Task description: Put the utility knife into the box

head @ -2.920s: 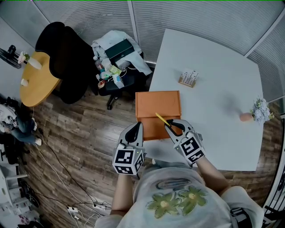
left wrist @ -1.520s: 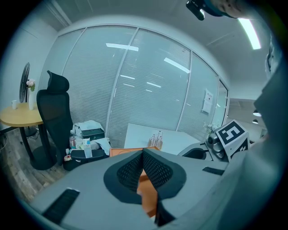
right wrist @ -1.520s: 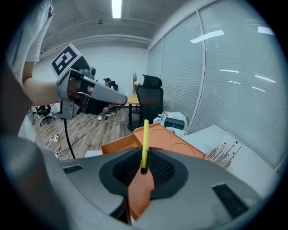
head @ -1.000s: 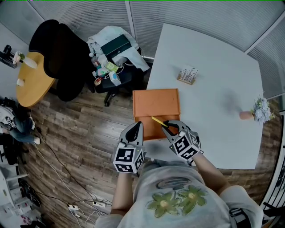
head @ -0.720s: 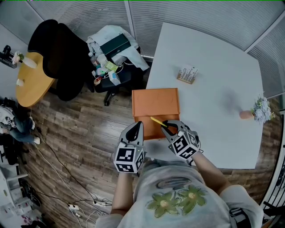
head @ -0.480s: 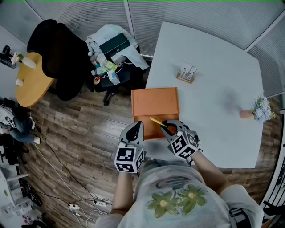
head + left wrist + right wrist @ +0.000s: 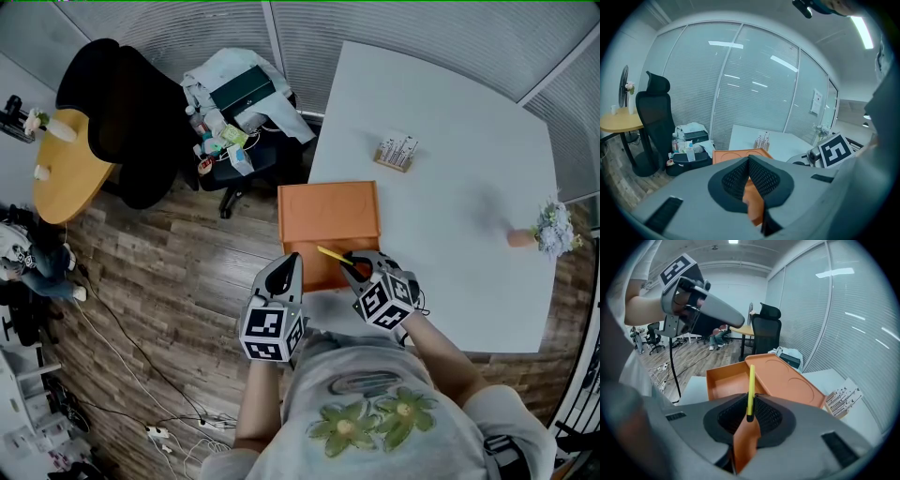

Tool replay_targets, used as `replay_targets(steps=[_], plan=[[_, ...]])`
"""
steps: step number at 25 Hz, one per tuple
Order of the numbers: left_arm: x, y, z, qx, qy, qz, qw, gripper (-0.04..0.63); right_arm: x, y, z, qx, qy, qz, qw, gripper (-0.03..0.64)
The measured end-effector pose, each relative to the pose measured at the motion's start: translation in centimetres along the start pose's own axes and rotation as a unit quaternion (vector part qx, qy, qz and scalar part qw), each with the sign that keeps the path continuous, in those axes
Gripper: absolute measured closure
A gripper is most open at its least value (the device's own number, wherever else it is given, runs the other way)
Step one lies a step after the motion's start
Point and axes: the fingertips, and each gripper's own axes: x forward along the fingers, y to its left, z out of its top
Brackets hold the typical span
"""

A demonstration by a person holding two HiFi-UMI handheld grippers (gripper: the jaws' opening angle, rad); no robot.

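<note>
L gripper (image 7: 285,269) empty, R gripper (image 7: 362,266) w/ utility knife (image 7: 330,255).
L jaws pressed together, nothing btwn; orange box (image 7: 328,217) open on white table (image 7: 441,187); R jaws clamped on yellow knife, held above box's near end.

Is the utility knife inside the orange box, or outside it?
Outside. The right gripper is shut on the utility knife, whose yellow body points over the open orange box, not resting in it.

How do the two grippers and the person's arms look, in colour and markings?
Left gripper and right gripper are grey with black meshed pads; each bears a cube with black square markers. The shirt is pale, short-sleeved, flower-printed.
</note>
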Motion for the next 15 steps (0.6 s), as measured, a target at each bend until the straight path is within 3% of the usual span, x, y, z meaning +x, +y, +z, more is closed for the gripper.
replay_targets(steps=[15], plan=[[0.3,0.5,-0.3,-0.003,0.007,0.0,1.0,0.594,1.6,0.6,-1.5,-0.012,0.029,0.017,0.999,0.557]])
